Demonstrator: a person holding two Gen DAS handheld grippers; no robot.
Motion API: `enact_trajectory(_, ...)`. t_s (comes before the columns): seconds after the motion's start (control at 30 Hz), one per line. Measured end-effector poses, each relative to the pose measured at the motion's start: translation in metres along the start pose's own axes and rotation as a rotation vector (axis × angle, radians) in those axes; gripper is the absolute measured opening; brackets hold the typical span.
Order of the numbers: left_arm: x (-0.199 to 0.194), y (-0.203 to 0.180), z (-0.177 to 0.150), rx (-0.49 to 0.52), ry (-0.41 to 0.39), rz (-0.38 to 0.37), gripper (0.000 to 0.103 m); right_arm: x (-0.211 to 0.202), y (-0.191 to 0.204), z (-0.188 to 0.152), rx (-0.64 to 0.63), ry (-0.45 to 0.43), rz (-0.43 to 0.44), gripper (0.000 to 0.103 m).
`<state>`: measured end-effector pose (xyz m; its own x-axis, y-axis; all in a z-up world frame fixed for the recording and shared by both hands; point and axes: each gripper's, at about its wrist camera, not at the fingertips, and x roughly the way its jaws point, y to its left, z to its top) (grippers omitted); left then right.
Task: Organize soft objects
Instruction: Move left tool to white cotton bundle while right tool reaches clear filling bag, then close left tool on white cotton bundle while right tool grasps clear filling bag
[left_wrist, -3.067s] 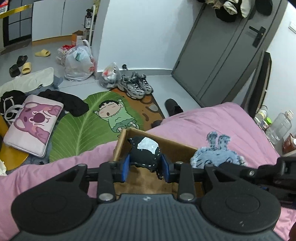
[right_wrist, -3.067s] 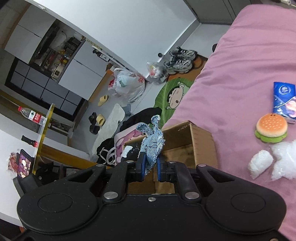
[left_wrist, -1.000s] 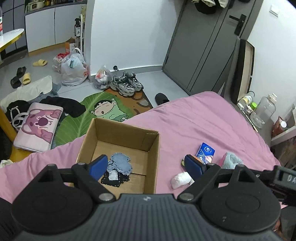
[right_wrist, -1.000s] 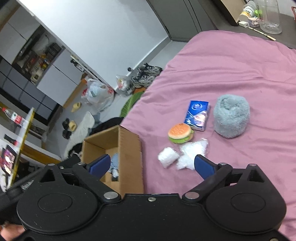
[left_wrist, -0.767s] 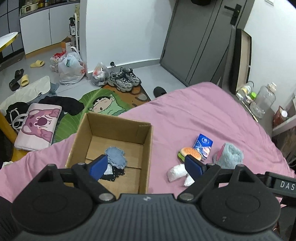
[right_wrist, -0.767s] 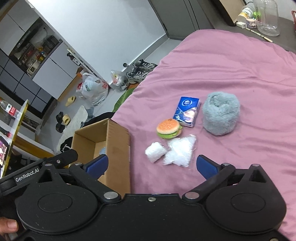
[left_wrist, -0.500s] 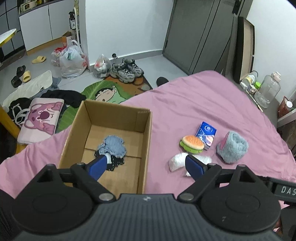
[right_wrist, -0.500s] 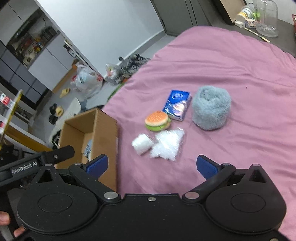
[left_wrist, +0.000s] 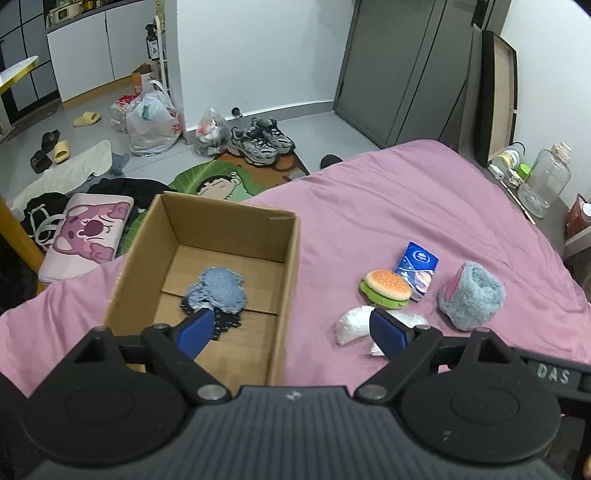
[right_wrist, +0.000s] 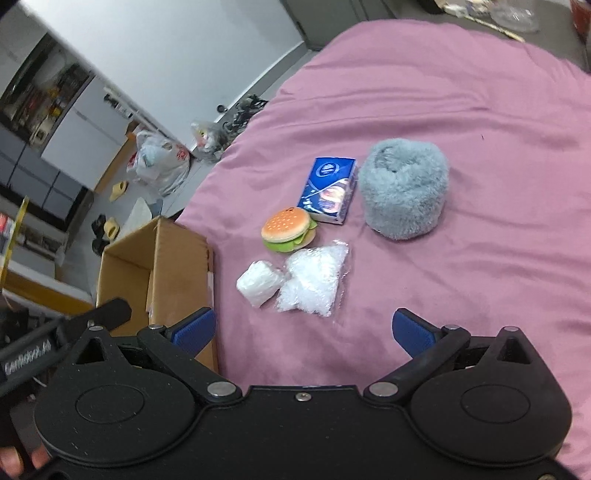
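Well ahead of right tongs (right_wrist: 303, 332): burger plush (right_wrist: 286, 229)

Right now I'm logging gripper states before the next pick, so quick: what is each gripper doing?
Left gripper: open, holding nothing, above the cardboard box.
Right gripper: open, holding nothing, above the pink bedspread.

White walls (left_wrist: 258, 55), grey door (left_wrist: 402, 66), cluttered floor (left_wrist: 92, 147).

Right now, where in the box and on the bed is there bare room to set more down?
In the cardboard box, the floor behind and right of the blue plush is bare. On the pink bedspread, it is bare beyond the fluffy grey piece. The burger toy, tissue pack and white bags crowd together.
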<state>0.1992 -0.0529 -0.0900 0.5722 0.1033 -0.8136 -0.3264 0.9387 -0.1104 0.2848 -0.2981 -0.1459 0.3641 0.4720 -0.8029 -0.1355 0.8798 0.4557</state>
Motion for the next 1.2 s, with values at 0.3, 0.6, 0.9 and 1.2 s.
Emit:
enact_trajectory(0.3, 0.016, -0.024, -0.005, 0.011, -0.015, -0.027, 0.078, 0.024, -0.031, 0.011, 0.136, 0.022, 0.065, 0.086)
enact_trajectory(0.6, 0.051, -0.046, -0.012, 0.018, 0.029, -0.049, 0.062, 0.043, -0.054, 0.019, 0.21, 0.032, 0.112, 0.081)
enact_trajectory(0.9, 0.084, -0.053, -0.018, -0.001, 0.052, -0.062, 0.062, 0.06, -0.07, 0.023, 0.259, 0.067, 0.176, 0.073)
enact_trajectory(1.2, 0.114, -0.054, -0.022, -0.008, 0.074, -0.076, 0.062, 0.078, -0.075, 0.027, 0.264, 0.107, 0.197, 0.069)
